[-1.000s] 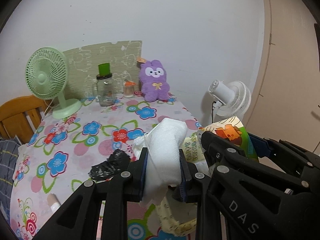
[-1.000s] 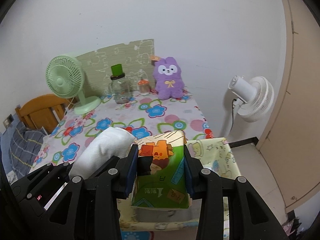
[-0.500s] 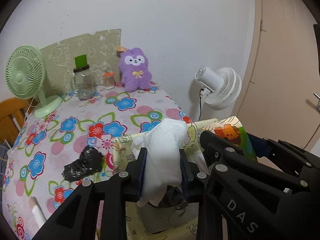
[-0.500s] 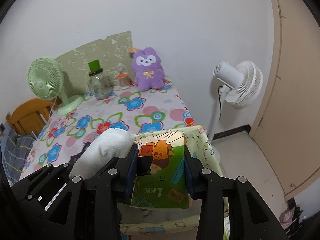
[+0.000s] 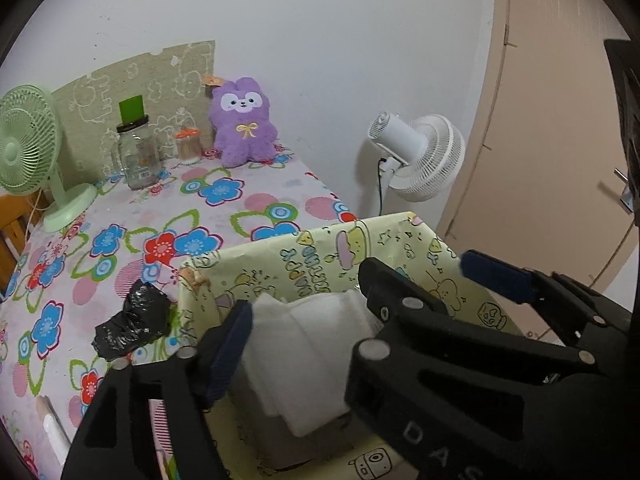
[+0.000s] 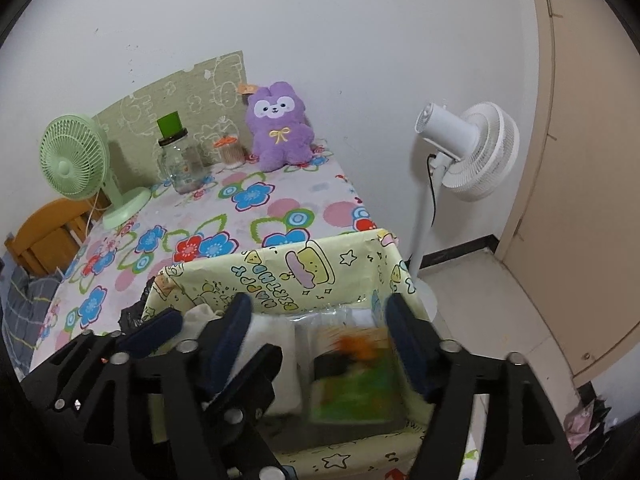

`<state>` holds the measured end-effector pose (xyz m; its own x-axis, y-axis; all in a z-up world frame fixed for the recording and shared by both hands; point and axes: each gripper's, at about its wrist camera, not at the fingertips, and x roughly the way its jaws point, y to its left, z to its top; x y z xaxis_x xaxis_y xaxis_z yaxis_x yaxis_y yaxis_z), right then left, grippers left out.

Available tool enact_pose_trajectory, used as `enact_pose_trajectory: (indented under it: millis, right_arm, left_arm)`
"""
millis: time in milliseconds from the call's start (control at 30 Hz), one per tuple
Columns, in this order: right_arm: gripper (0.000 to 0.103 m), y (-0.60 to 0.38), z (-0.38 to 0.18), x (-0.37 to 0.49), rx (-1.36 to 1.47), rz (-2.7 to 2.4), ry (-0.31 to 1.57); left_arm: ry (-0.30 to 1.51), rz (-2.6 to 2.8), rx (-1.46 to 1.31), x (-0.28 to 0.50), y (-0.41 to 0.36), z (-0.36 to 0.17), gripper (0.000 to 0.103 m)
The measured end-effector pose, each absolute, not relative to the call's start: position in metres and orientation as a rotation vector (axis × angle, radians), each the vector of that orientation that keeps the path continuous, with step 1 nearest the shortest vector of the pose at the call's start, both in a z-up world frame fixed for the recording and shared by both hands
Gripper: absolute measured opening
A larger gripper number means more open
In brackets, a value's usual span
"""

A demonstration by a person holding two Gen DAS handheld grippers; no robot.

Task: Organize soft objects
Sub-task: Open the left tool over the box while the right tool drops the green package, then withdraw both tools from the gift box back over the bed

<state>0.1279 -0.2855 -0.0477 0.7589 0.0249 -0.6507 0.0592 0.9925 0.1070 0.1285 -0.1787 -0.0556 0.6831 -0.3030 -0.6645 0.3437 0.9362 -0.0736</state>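
Observation:
A yellow cartoon-print fabric bin (image 5: 320, 256) (image 6: 280, 276) stands at the table's near right edge. My left gripper (image 5: 304, 312) is open over the bin, and a white folded cloth (image 5: 312, 356) lies loose between its fingers inside the bin. My right gripper (image 6: 320, 320) is open above the bin, and the green and orange packet (image 6: 352, 380), blurred, sits inside the bin below it. The white cloth also shows in the right wrist view (image 6: 276, 344). The right gripper's fingers (image 5: 492, 276) cross the left wrist view on the right.
A crumpled black bag (image 5: 132, 320) lies on the flowered tablecloth (image 5: 200, 216) left of the bin. A purple plush (image 5: 242, 120), a glass jar (image 5: 136, 152), a small jar (image 5: 188, 146) and a green fan (image 5: 32, 148) stand at the back. A white floor fan (image 6: 464, 152) stands right of the table.
Both grippers moved over the bin and opened. The white cloth and the green packet left the jaws and now lie inside the bin.

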Motion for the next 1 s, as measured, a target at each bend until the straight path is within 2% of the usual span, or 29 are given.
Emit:
enact_pose_trajectory:
  millis: [133,333,1000]
  right_arm:
    - [0.086,-0.281,-0.044,0.126,0.108,-0.031,0.701]
    - [0.093,-0.268,-0.034,0.119,0.073,-0.041,0.676]
    - [0.099,-0.207,-0.006,0.082,0.033,0.001,0.604]
  left_arm:
    - [0.72,-0.335,0.065,0.127,-0.174,-0.052,0.089]
    - [0.702,-0.32,0.065,0.12,-0.162,-0.044,0.091]
    - [0.615,-0.219,0.062,0.079,-0.101,-0.017,0.096]
